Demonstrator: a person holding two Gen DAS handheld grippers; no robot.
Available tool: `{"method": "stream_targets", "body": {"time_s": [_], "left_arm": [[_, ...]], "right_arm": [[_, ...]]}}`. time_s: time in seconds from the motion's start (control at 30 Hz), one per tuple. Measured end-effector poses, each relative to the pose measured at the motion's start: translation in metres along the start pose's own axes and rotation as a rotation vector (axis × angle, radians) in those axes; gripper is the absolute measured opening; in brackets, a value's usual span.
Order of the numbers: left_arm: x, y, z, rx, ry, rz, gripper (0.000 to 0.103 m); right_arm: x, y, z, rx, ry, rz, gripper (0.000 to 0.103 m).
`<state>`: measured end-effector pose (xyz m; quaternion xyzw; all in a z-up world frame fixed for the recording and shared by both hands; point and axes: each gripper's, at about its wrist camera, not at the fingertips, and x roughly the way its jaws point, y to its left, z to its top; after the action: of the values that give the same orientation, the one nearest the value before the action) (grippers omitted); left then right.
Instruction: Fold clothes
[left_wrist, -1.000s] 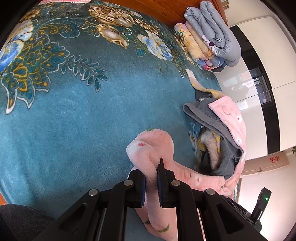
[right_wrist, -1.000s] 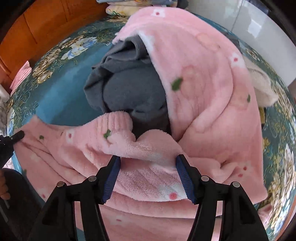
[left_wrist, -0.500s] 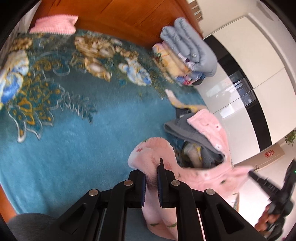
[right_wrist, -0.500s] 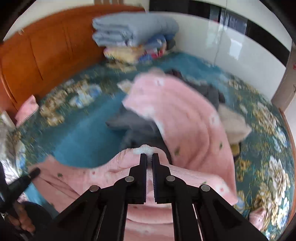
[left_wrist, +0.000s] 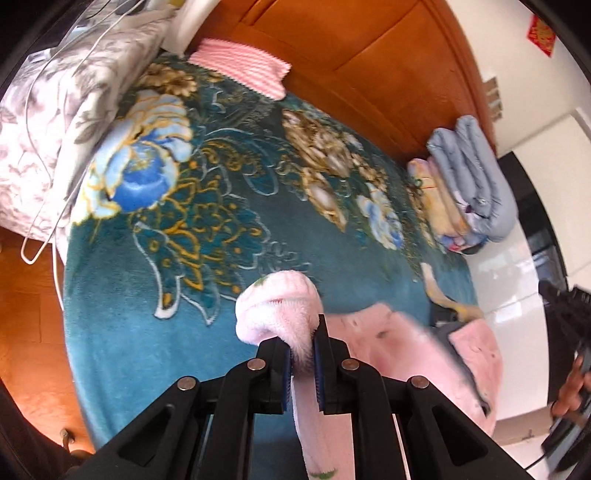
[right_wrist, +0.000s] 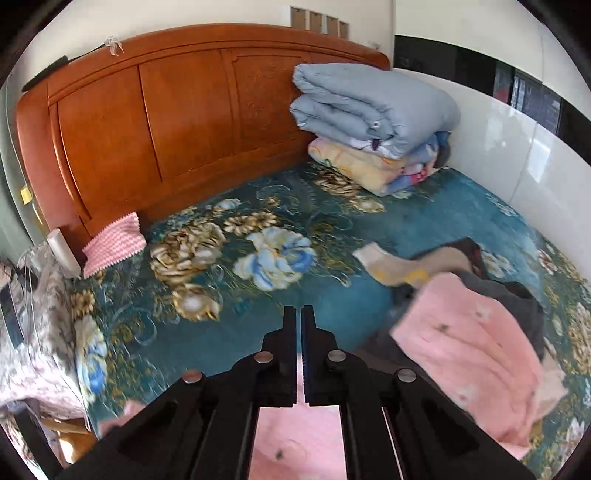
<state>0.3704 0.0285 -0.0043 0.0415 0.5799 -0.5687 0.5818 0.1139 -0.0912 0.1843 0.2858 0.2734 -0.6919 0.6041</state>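
My left gripper (left_wrist: 303, 354) is shut on a fold of the pink fleece garment (left_wrist: 280, 306), lifted above the teal floral blanket (left_wrist: 207, 229). The garment trails right over the bed to a pile of clothes (left_wrist: 469, 339). My right gripper (right_wrist: 298, 332) is shut; pink fleece (right_wrist: 295, 439) hangs below the jaws, and whether it is pinched between them is hidden. The pile shows at right with another pink fleece piece (right_wrist: 465, 350), a grey garment (right_wrist: 517, 295) and a beige and yellow garment (right_wrist: 399, 266).
A wooden headboard (right_wrist: 184, 110) stands behind the bed. Folded quilts (right_wrist: 373, 110) are stacked at the back right by a white wall (right_wrist: 517, 147). A pink knitted cloth (right_wrist: 114, 240) lies at the headboard. A grey floral pillow (left_wrist: 62, 96) lies at the bed's left edge.
The right gripper closed on the pink fleece a second ago. Both grippers then rose and tilted up towards the headboard, lifting the pink garment off the clothes pile.
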Motion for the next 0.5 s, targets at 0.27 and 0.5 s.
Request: {"method": "stream_targets", "body": {"time_s": [0.27,0.5], "left_arm": [[0.026,0.015,0.006,-0.062,0.093,0.038,0.012],[0.032,0.015,0.004,-0.066,0.137,0.015,0.012]], "right_arm": [[0.099,0.023,-0.026,-0.074,0.239,-0.008,0.002],[0.175,-0.017,-0.088,0.018,0.496,0.031,0.050]]}}
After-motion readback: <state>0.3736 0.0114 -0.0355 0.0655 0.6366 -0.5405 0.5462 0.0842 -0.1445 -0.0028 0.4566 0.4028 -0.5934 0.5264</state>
